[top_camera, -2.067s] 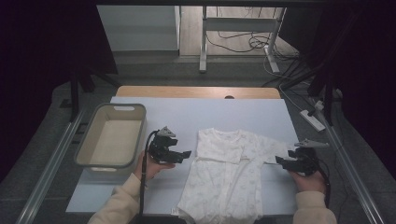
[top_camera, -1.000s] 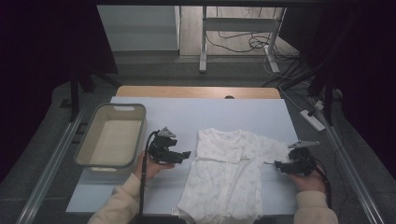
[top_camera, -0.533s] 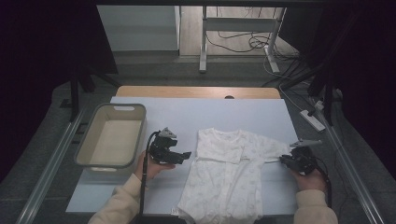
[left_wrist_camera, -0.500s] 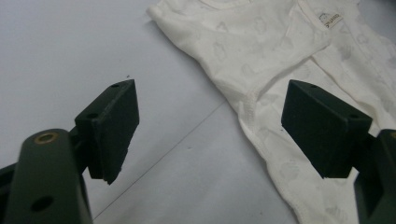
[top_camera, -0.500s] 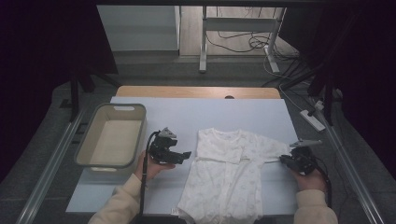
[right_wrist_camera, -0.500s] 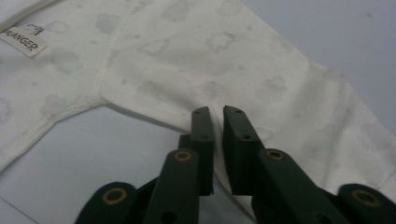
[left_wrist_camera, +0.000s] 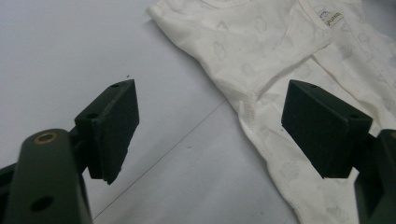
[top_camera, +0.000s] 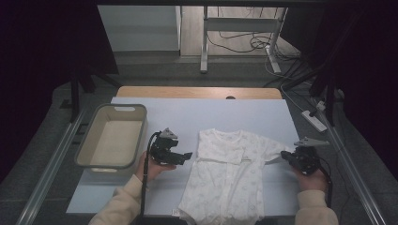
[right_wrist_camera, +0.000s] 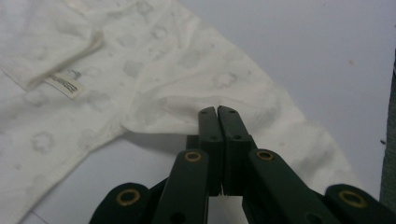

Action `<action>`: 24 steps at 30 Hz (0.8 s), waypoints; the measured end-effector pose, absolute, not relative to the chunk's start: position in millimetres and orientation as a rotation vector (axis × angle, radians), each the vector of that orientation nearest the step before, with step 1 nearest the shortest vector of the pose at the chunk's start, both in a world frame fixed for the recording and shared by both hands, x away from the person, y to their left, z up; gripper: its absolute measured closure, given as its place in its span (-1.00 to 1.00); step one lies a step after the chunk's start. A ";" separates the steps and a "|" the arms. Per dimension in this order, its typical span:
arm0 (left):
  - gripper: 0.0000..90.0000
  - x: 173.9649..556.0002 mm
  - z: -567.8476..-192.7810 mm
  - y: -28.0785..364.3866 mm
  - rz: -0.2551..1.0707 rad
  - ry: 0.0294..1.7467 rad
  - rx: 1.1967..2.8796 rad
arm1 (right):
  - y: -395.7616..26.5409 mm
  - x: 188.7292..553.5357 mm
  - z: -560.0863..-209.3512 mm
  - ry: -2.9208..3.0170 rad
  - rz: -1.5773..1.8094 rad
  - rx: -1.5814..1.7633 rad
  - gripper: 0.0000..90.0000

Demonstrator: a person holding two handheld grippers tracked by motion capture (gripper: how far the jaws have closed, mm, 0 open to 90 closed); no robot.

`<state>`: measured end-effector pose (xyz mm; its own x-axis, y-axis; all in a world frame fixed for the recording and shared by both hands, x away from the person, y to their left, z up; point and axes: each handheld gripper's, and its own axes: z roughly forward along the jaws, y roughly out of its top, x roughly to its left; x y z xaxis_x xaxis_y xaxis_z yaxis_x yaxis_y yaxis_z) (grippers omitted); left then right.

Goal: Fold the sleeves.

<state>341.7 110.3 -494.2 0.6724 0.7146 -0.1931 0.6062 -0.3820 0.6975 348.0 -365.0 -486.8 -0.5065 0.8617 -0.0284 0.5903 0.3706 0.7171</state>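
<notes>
My right gripper [right_wrist_camera: 217, 112] has just closed its fingers on the sleeve of the white baby garment [top_camera: 230, 173], which lies flat on the desk [top_camera: 187, 112]. My left gripper [left_wrist_camera: 210, 126] hovers beside the garment's other edge, fingers wide apart and gripping nothing.

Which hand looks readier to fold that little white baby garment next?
Probably the right. The right gripper has just closed on the baby garment's sleeve, while the left gripper hangs open beside its edge, holding nothing.
</notes>
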 end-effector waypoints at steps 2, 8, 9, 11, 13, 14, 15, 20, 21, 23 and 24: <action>-0.56 342.0 -494.7 110.4 0.178 1.015 2.107 | -363.4 347.4 -485.2 2.233 0.947 1.252 0.97; -0.56 341.9 -494.7 110.4 0.181 1.016 2.109 | -358.6 346.3 -483.2 2.236 1.007 1.230 0.97; -0.56 341.9 -494.7 110.4 0.182 1.017 2.109 | -357.7 345.9 -482.7 2.236 1.012 1.224 0.97; -0.56 342.0 -494.9 110.3 0.183 1.017 2.110 | -356.3 345.2 -481.5 2.234 1.029 1.214 0.97; -0.56 342.2 -495.2 110.2 0.182 1.017 2.111 | -355.1 344.6 -480.3 2.234 1.046 1.205 0.97; -0.56 342.3 -495.3 110.1 0.182 1.017 2.112 | -354.5 344.4 -479.7 2.234 1.053 1.201 0.97; -0.56 342.3 -495.5 110.1 0.181 1.017 2.112 | -353.8 344.3 -479.2 2.235 1.057 1.197 0.97; -0.56 342.0 -494.9 110.1 0.186 1.016 2.109 | -349.7 343.2 -475.9 2.238 1.098 1.170 0.97; -0.56 342.0 -494.9 110.2 0.186 1.017 2.108 | -348.8 343.0 -475.3 2.237 1.112 1.165 0.97; -0.56 342.1 -495.0 110.2 0.186 1.016 2.109 | -346.5 342.4 -473.9 2.241 1.134 1.153 0.97; -0.56 342.2 -495.1 110.2 0.186 1.016 2.110 | -344.8 342.2 -473.5 2.239 1.147 1.148 0.97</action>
